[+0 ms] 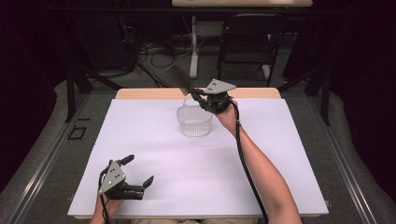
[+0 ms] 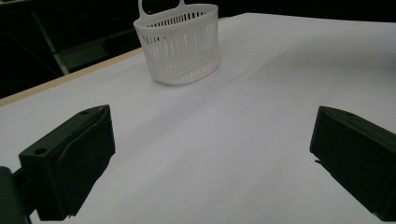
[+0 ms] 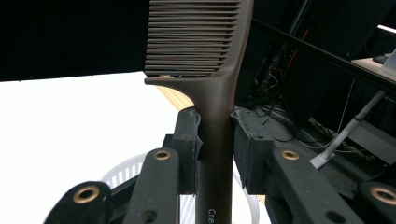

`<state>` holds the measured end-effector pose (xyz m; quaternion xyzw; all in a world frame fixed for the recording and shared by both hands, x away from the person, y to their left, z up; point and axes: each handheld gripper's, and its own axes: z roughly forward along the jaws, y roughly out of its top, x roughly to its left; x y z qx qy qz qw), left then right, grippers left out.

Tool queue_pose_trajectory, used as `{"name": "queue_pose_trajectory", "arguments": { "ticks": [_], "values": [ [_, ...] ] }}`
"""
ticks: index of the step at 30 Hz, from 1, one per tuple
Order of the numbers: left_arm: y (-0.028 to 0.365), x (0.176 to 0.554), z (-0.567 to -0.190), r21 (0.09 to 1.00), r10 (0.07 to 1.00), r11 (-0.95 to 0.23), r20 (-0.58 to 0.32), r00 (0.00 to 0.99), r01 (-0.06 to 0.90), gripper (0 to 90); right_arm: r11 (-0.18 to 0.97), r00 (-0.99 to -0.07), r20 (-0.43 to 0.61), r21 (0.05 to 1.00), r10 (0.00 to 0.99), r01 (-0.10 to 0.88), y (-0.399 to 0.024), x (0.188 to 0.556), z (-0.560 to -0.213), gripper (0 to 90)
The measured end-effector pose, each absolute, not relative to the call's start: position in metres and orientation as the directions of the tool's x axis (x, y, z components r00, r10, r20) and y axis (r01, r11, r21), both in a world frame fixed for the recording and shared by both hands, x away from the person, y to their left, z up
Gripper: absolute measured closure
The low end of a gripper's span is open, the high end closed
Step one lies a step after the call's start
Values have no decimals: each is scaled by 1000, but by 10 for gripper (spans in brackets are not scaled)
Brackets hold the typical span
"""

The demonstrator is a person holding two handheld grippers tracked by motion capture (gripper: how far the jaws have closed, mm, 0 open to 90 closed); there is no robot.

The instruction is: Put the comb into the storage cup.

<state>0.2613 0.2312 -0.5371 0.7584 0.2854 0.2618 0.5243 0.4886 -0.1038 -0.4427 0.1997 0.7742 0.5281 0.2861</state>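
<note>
At the near left corner of the desk [image 1: 140,140], the left hand-held gripper [image 1: 136,171] rests low over the white surface with its jaws spread wide and nothing between them. In the left gripper view the two black jaws frame bare desk, and the white basket [image 2: 180,44] stands well ahead of them, toward the far edge. This hand-held gripper is well apart from both basket and comb.

Toward the middle of the far edge stands the white slatted basket [image 1: 194,120], upright, open top upward, its handle loop rising on the far side. It appears empty, though its floor is not fully visible.

Just right of the basket, the right hand-held gripper [image 1: 201,99] is clamped on a dark comb [image 1: 180,79]. In the right gripper view the jaws press on the comb's handle [image 3: 215,154] from both sides, just below where the teeth [image 3: 196,37] begin. The comb's long axis runs along the line of the jaws; in the high view the toothed end tilts up and away toward the far left, above the basket's far rim. The handle's lower end is hidden behind the jaws.

Judgement: the right hand is far the nearer to the basket. The basket mouth lies directly below and slightly nearward of the held comb, so any placing would turn on lowering or tipping the comb into that opening.
</note>
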Motion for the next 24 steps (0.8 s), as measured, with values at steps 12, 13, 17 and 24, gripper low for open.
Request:
{"name": "queue_pose_trajectory", "arguments": {
  "ticks": [12, 13, 17, 24],
  "values": [
    [231, 261, -537, 945, 708, -285, 96, 700, 159, 2, 393, -780, -239, 920, 579, 10, -94, 491, -451, 725],
    [232, 262, -537, 945, 708, -286, 97, 700, 158, 2, 401, -782, -245, 916, 574, 7, -93, 491, -452, 726],
    [231, 261, -537, 946, 708, -284, 96, 700, 158, 2, 400, -782, -239, 917, 575, 14, -93, 491, -453, 725],
    [231, 261, -537, 945, 706, -286, 97, 702, 157, 2, 414, -790, -240, 910, 565, 20, -92, 493, -456, 725]
  ]
}}
